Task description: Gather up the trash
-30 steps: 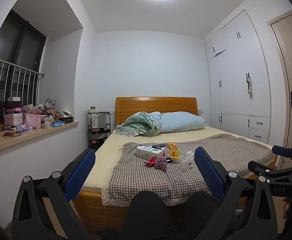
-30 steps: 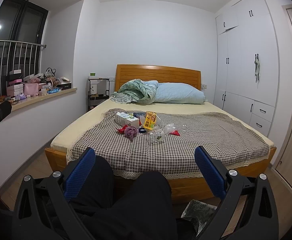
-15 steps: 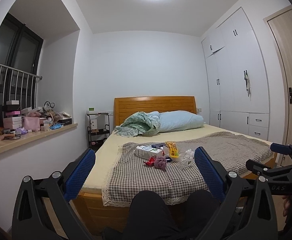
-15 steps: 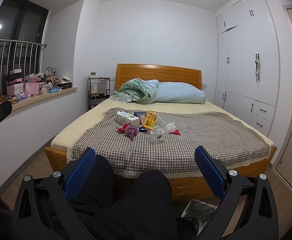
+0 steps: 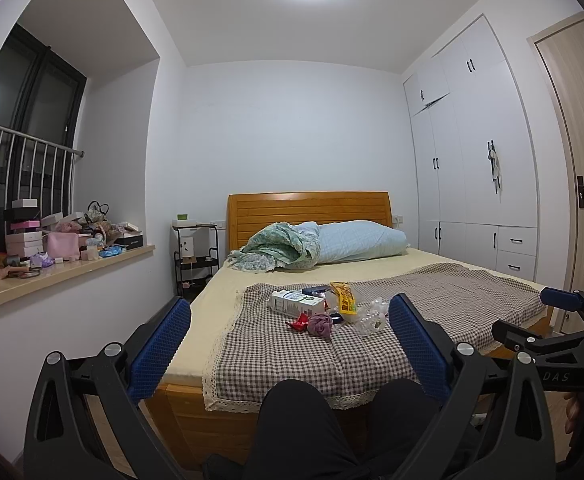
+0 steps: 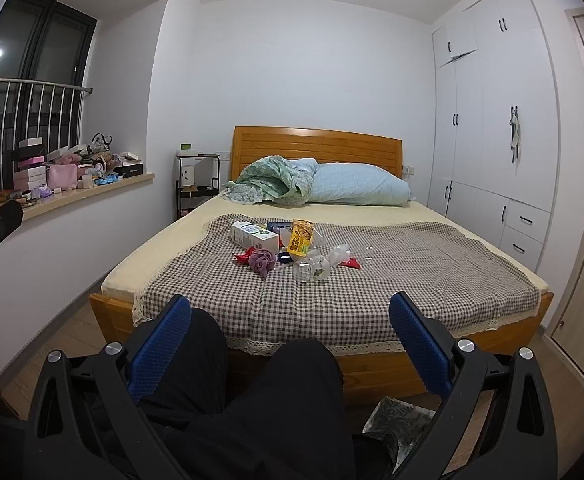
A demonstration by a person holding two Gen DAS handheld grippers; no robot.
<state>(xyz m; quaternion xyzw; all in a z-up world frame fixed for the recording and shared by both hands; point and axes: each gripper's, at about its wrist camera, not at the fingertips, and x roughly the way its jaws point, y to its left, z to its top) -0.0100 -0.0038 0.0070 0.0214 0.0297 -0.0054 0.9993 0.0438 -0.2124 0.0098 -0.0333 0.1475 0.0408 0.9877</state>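
Note:
A pile of trash lies on the checked cloth (image 6: pixel 372 280) on the bed: a white and green carton (image 6: pixel 254 235), a yellow snack bag (image 6: pixel 301 237), a purple crumpled wad (image 6: pixel 262 261), a red wrapper (image 6: pixel 243 257), a clear crushed plastic bottle (image 6: pixel 316 269). The same pile shows in the left wrist view, with the carton (image 5: pixel 297 303) and yellow bag (image 5: pixel 343 298). My left gripper (image 5: pixel 290 344) and my right gripper (image 6: pixel 290 344) are both open and empty, held well short of the bed above the person's dark-trousered legs.
A wooden bed (image 6: pixel 316 148) with pillow (image 6: pixel 358 189) and green blanket (image 6: pixel 272 180). A cluttered windowsill (image 6: pixel 72 172) at left, a black bedside rack (image 6: pixel 196 184), white wardrobes (image 6: pixel 492 120) at right. A patterned bag (image 6: pixel 396 424) lies on the floor by the bed's foot.
The left wrist view has tilted up slightly, with more ceiling showing. The right view is almost unchanged. Both grippers stay open.

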